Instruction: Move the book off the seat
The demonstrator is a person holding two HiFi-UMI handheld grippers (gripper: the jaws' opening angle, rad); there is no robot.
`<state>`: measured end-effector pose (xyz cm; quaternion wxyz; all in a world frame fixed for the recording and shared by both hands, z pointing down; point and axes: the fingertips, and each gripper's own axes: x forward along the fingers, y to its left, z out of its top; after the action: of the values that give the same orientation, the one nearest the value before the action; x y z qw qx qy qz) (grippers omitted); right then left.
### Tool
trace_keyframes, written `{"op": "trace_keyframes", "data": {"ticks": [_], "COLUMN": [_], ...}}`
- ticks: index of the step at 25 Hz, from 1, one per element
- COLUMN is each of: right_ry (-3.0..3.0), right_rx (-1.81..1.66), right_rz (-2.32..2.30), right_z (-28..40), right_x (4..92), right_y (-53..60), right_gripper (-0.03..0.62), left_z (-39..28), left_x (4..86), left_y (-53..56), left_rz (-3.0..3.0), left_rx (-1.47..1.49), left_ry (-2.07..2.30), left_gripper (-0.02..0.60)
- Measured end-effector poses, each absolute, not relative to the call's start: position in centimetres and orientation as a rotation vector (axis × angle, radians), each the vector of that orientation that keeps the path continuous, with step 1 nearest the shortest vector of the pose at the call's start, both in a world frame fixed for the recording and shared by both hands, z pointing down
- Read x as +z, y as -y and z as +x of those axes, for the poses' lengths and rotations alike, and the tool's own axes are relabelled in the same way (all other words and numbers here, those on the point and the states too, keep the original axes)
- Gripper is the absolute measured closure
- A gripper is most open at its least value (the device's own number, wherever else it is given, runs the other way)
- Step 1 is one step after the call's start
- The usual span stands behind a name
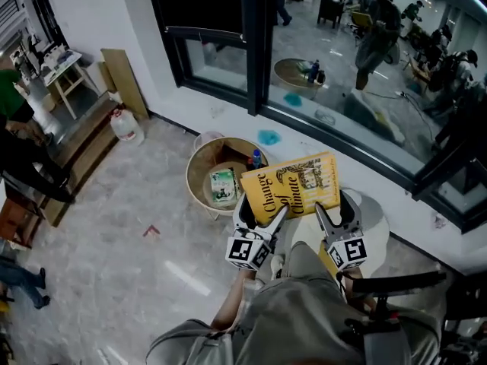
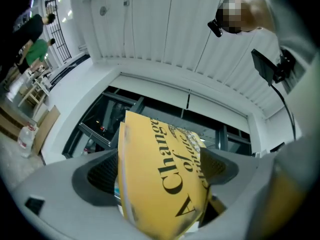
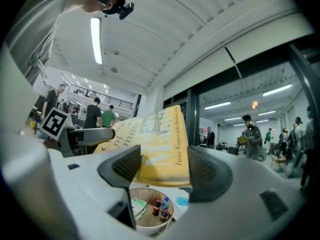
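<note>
L gripper (image 1: 261,213) + R gripper (image 1: 336,213) on book (image 1: 293,182) near edge, over tub (image 1: 195,175) rim

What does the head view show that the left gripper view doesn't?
Only the head view shows the basket on the floor, the white stool, and the left gripper and right gripper from outside. Only the left gripper view shows the ceiling and the person's head camera. Both show the yellow book, clamped in the left gripper.
</note>
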<state>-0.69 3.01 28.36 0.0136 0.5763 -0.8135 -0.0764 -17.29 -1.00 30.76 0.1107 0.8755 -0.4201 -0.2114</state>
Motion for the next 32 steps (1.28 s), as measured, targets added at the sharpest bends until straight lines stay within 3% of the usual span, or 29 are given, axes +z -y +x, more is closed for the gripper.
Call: {"op": "trace_keyframes", "data": {"ticks": [13, 21, 32], "right_ry": [2.927, 3.15, 3.168], "right_rx": [-0.154, -0.049, 0.003], "right_rz": [1.385, 1.128, 1.018], "right_z": [-13.2, -13.7, -15.2], "right_x": [32.1, 30.7, 34.7], "right_y": [16.4, 38.2, 41.2], "right_gripper": [0.309, 0.309, 0.309], "left_z": [-30.1, -29.7, -30.5], "left_x": [33.3, 29.5, 33.6], "left_y": [14.3, 32.5, 34.1], "left_rz": [2.397, 2.355, 2.28], "left_rx": [-0.448, -0.303, -0.174], "left_ry": [1.766, 1.933, 1.897], "left_gripper": [0.075, 0.075, 0.075]}}
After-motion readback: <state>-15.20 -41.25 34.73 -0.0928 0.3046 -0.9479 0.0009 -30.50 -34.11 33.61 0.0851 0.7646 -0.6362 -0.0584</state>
